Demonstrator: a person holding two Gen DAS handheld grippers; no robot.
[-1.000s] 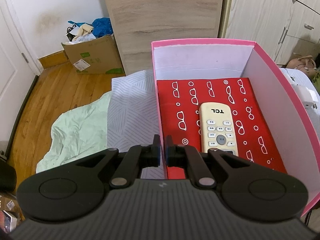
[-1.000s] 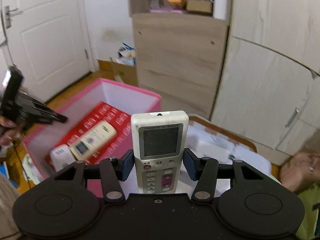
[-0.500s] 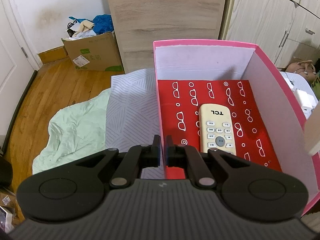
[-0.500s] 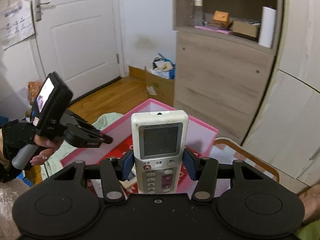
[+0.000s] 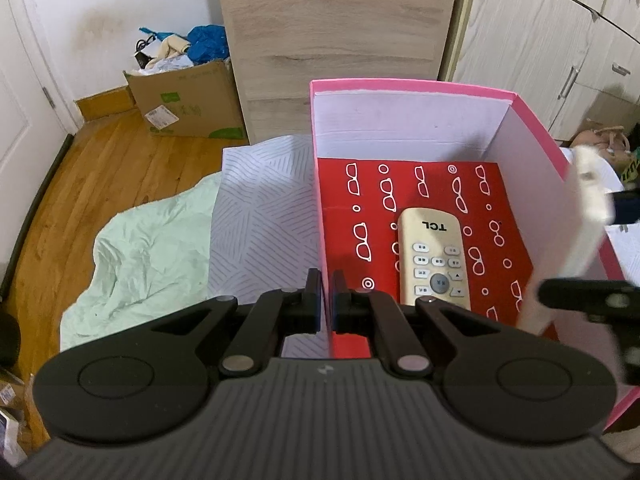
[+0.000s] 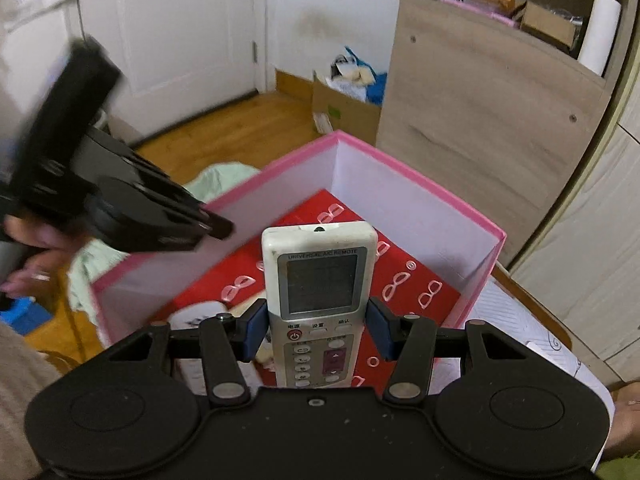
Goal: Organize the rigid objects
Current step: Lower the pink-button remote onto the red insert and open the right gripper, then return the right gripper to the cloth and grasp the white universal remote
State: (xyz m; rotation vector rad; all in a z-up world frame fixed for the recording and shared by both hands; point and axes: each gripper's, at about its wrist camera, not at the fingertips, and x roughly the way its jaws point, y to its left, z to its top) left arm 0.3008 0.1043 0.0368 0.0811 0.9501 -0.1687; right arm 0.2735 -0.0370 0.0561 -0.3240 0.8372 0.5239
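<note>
Right gripper point(image 6: 316, 334) clamping "UNIVERSAL A/C REMOTE" point(image 6: 318, 304), left gripper point(image 5: 327, 300) pinching pink box wall point(image 5: 325, 240), "TCL" remote point(image 5: 434, 258) inside

Soft even daylight — fisheye bending, motion-blurred edges.

"TCL" stands printed on the cream remote point(image 5: 434, 256) lying in the pink box point(image 5: 408, 86). "UNIVERSAL A/C REMOTE" runs above the screen of the white remote point(image 6: 318, 304); its small button labels are unreadable.

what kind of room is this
Probably a bedroom or spare room in a home: a wood floor, tall wardrobe doors, a white panelled door, and a cardboard box of odds and ends by the wall.
</note>
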